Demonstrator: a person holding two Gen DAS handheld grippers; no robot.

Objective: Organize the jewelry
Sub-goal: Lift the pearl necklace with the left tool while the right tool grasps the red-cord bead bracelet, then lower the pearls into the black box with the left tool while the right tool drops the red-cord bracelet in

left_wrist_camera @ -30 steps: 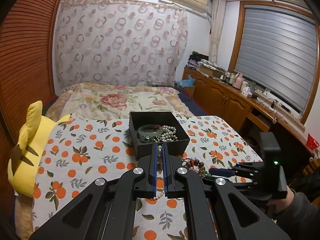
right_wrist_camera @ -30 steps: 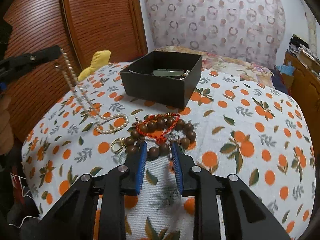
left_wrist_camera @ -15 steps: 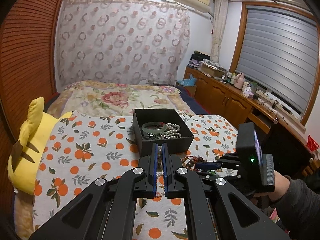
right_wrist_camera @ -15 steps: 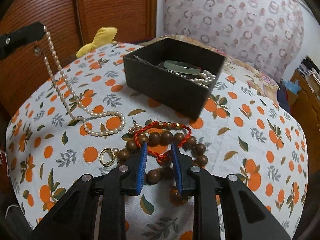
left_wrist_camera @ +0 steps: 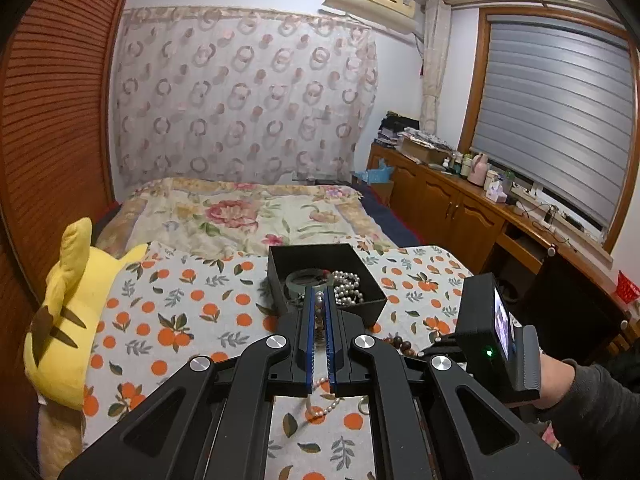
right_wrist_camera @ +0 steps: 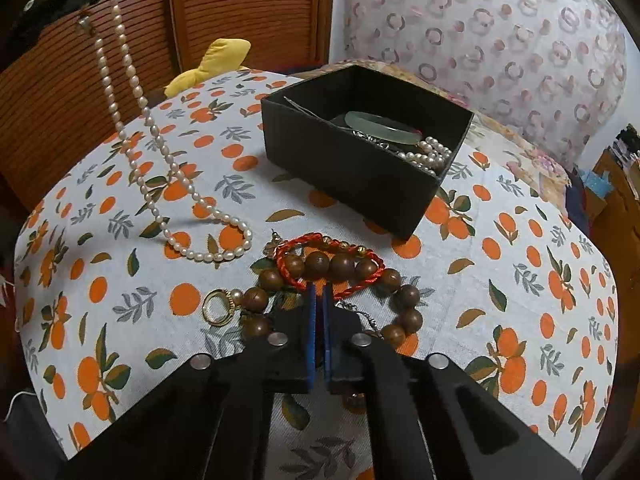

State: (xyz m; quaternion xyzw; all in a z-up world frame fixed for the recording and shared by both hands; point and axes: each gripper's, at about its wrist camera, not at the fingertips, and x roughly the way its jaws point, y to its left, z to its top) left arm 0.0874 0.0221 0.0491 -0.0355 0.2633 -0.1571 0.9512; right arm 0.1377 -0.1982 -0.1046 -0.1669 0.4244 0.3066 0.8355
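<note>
A bedroom lay behind my work — the orange-print cloth [right_wrist_camera: 120,276] covered the surface, with a yellow plush toy [left_wrist_camera: 68,316] at its left edge. My left gripper [left_wrist_camera: 319,300] had its jaws drawn nearly together on the pearl necklace [right_wrist_camera: 148,160]; from the right wrist view the strand hung from that tip and trailed down onto the cloth, its lower loop lying flat. The clasp end was too small for me to make out. My right gripper [right_wrist_camera: 319,292] was pressed closed at the wooden bead bracelet [right_wrist_camera: 340,268] and the red cord bracelet [right_wrist_camera: 320,264] draped over it — which of them the jaws pinched, I could not tell, as the fingers hid the contact. A gold ring [right_wrist_camera: 218,308] lay just left of the beads. Beyond stood the black box [right_wrist_camera: 352,168], holding a jade bangle [right_wrist_camera: 380,128] and more pearls [right_wrist_camera: 428,156].
</note>
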